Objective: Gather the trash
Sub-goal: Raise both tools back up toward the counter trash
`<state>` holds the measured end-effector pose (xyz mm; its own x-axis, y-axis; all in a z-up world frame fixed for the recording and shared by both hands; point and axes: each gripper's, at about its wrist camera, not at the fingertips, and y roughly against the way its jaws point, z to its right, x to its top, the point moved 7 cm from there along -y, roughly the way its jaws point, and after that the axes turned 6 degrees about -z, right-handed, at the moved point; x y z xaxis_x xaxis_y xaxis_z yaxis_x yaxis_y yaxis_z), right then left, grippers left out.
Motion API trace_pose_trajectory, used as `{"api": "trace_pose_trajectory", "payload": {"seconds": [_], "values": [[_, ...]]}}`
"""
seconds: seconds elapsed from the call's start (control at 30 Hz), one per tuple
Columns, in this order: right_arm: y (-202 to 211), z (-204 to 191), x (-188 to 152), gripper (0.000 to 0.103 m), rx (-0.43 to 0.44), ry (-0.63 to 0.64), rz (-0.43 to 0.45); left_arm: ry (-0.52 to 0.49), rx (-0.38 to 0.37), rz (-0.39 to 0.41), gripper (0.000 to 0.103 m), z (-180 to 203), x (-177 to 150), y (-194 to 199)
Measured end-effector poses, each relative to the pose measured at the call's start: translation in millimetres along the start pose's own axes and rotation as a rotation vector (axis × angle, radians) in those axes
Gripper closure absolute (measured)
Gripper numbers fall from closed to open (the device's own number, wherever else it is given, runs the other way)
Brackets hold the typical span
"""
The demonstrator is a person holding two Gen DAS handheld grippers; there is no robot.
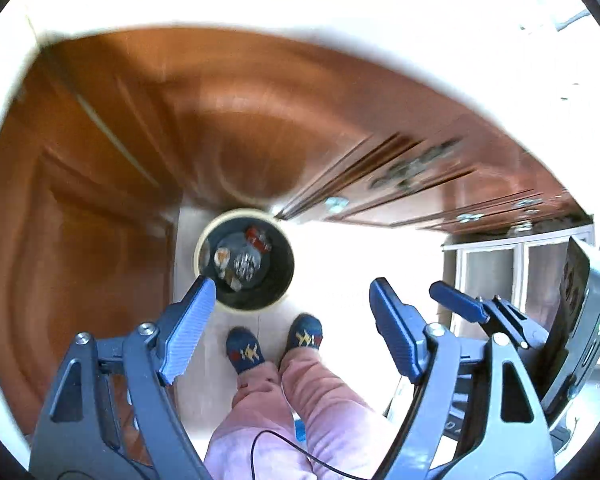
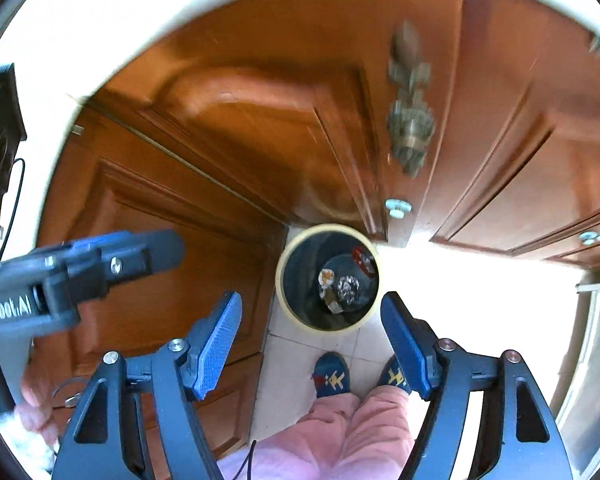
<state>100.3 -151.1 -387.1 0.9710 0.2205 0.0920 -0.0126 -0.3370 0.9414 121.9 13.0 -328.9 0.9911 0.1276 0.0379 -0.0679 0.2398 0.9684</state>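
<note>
A round trash bin with a cream rim and dark inside stands on the pale tiled floor, seen from above; it also shows in the right wrist view. Several pieces of trash lie at its bottom: a red wrapper, a crumpled foil piece and a small orange-white item. My left gripper is open and empty above the bin's near rim. My right gripper is open and empty above the bin too. The left gripper shows from the side in the right wrist view, the right gripper in the left.
Brown wooden cabinet doors with round knobs stand behind and left of the bin. The person's feet in blue slippers and pink trousers are just in front of the bin. A glass-front unit stands at the right.
</note>
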Motion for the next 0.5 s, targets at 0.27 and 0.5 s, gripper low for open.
{"api": "trace_pose_trajectory", "payload": {"seconds": [0.27,0.5], "values": [[126.8,-29.7,9.4,0.03,-0.039,0.009,0.174,-0.094,-0.048,0.167,0.026,32.1,18.0,117.0],[211.6,-51.5,30.0,0.03,-0.086,0.01,0.339,-0.149,-0.049,0.281,0.026,45.9,35.9,183.8]]}}
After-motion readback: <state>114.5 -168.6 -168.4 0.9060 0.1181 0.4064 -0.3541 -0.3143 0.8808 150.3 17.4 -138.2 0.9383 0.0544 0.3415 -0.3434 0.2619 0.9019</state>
